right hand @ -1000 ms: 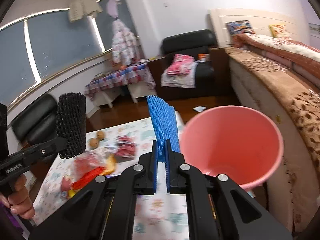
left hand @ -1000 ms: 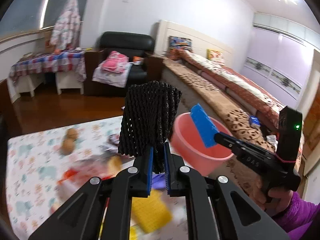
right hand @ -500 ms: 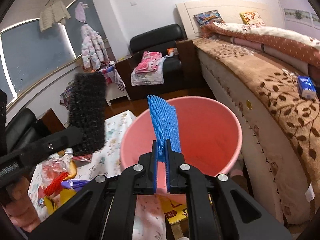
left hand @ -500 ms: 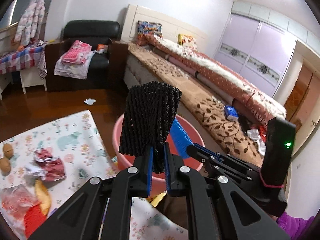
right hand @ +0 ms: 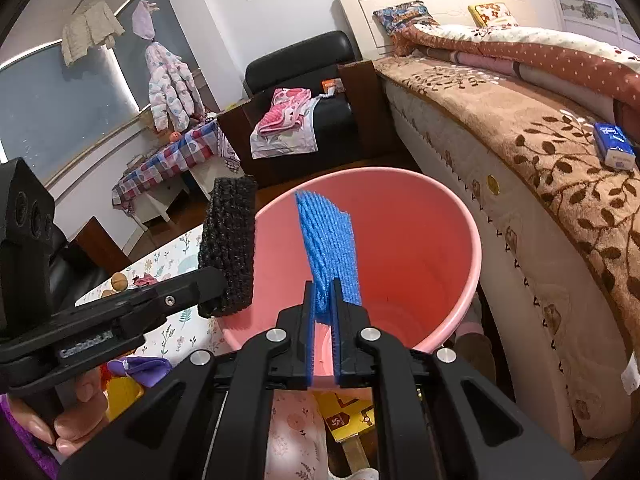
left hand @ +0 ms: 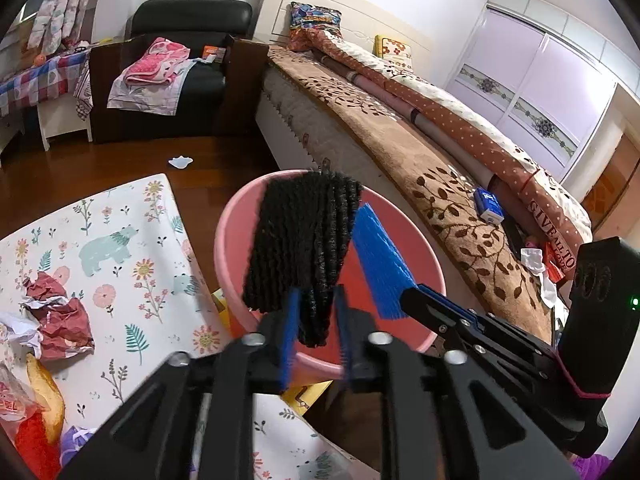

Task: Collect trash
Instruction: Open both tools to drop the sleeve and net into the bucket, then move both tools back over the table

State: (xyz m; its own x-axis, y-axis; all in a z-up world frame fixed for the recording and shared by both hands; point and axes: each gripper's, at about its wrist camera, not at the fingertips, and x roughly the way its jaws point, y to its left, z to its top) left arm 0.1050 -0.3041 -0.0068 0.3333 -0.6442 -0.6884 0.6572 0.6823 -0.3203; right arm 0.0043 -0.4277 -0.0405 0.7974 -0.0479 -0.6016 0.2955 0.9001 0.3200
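- Black foam net upright over pink bucket; left gripper fingers just been spreading, net loose between.
- Right gripper pinches blue foam net above bucket mouth.

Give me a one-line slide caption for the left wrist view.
Left gripper, jaws just opening, releases black foam netting over the pink bin; right gripper grips blue netting alongside.
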